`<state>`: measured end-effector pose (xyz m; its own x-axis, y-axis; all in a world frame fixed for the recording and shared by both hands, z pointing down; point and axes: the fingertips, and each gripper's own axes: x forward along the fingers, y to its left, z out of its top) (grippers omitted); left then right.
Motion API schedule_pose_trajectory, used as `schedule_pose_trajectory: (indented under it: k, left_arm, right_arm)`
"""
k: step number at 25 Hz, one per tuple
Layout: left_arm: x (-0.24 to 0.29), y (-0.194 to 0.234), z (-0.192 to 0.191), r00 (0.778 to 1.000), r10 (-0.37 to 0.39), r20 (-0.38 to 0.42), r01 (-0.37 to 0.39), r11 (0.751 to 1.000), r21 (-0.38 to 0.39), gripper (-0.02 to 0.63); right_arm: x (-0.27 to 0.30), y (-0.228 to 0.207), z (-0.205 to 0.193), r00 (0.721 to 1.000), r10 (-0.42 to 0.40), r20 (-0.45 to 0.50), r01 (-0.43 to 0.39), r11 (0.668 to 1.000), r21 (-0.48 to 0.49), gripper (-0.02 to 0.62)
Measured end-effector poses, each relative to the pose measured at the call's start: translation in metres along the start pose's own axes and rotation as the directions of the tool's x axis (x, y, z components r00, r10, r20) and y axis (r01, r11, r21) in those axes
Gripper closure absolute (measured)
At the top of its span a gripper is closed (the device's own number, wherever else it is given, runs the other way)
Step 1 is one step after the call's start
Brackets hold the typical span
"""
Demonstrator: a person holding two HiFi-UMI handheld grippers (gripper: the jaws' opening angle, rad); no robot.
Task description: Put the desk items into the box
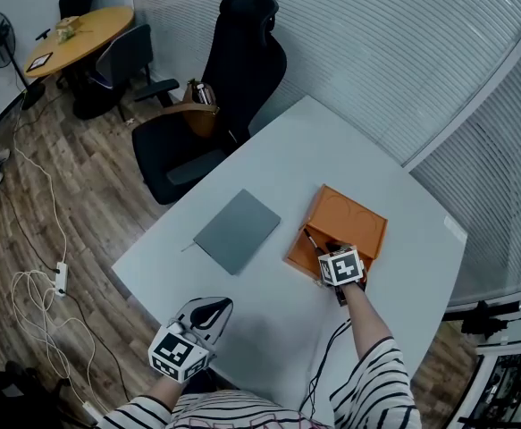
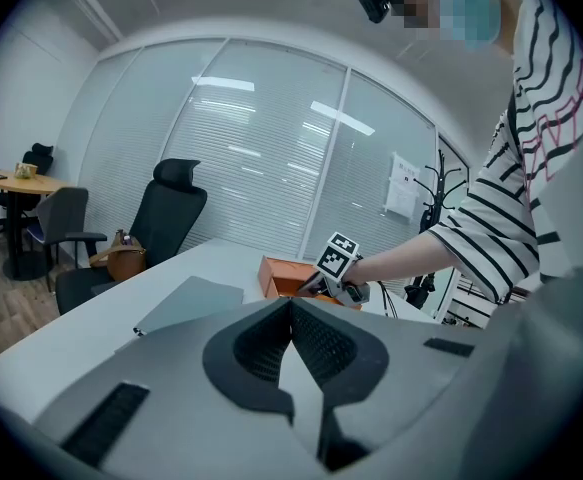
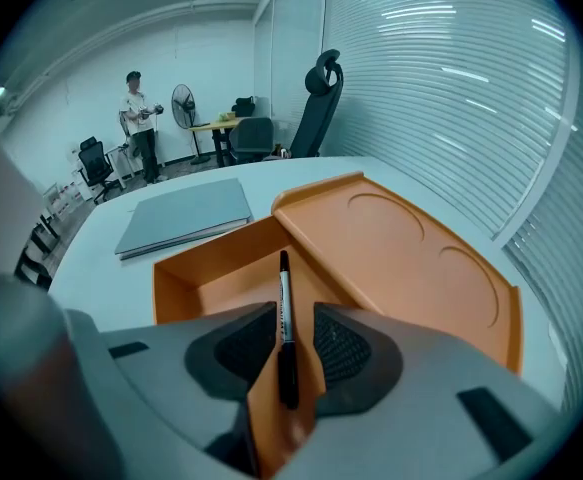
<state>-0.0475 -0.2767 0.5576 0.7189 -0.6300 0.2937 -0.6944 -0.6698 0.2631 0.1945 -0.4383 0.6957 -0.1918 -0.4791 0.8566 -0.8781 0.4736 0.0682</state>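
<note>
Slim black-and-white pen point(image 3: 285, 308) sits between the pads of our right gripper point(image 3: 293, 316). The jaws are spread, with a gap on each side of the barrel, so we are not pinching it. It points ahead of the jaws into the open compartment of the orange plastic box point(image 3: 186, 278) and seems to lean on the orange wall beneath us.

We judge it light, stiff and smooth, so it is apt to roll; mid-barrel, across the pads, is the place to hold it. We see nothing else in that compartment. Right of the gripper, the box's flat orange panel point(image 3: 411, 258) with two round recesses lies bare. Ahead and left, a flat grey closed laptop or folder point(image 3: 186, 218) waits outside the box. Our left gripper point(image 2: 291, 306) has its jaws together, holding nothing.
</note>
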Motion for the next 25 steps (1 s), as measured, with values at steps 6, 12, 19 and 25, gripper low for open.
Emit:
schedule_pose_trajectory:
  k: [6,12,19,25]
  left_arm:
    - [-0.004,-0.009,0.003,1.0,-0.024,0.001,0.024,1.0,0.015,0.583]
    - [-0.012,-0.019,0.007,0.999,-0.049,0.007,0.048,0.998,0.034,0.583]
    - [-0.023,-0.033,0.01,0.996,-0.091,0.015,0.09,0.994,0.06,0.583]
    - [-0.039,-0.039,0.012,0.992,-0.125,0.022,0.123,0.989,0.08,0.583]
  right_arm:
    - [-0.03,-0.007,0.008,0.99,-0.086,0.11,0.08,0.995,0.056,0.482]
    - [-0.075,-0.009,0.02,0.956,-0.156,0.247,0.12,0.98,0.156,0.535]
    - [-0.127,0.015,0.018,0.916,-0.194,0.352,0.123,0.969,0.214,0.563]
    - [-0.171,0.048,0.007,0.869,-0.244,0.431,0.145,0.957,0.25,0.568]
